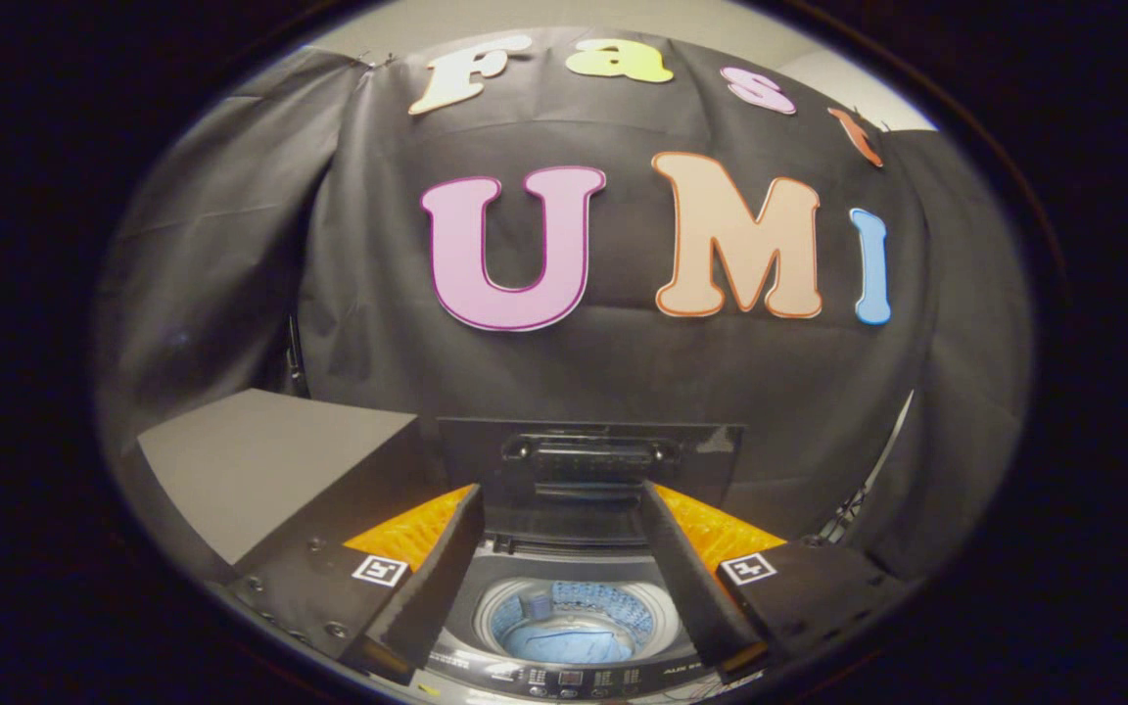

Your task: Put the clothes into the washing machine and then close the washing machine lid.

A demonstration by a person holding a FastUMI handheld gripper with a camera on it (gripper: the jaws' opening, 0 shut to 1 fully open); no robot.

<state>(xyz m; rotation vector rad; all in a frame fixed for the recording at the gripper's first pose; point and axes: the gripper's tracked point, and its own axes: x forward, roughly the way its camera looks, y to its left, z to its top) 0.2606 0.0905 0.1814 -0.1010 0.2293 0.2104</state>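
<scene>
Booth wall (623, 392): black cloth, hanging in loose folds behind everything.

Grey box (260, 470): flat-topped, standing to the left of the machine and well beyond the left finger.

Washing machine (569, 587): top-loader, seen from above and in front. Its lid (588, 470) stands raised and upright at the back, dark, with a handle recess near its upper edge. The drum opening (579, 617) is uncovered, a pale ring around a perforated blue-white tub. A dark control panel (574, 678) runs along the near edge, just below the fingers.

Gripper (569, 641): fingers spread wide, empty, held above the machine with the drum opening showing between them. Nothing touches either finger.

Clothes (569, 644): one light blue garment, bunched and lying at the bottom of the drum, between the fingers in this view. A small darker piece near the drum's back left is possibly part of the tub; too small to tell.
</scene>
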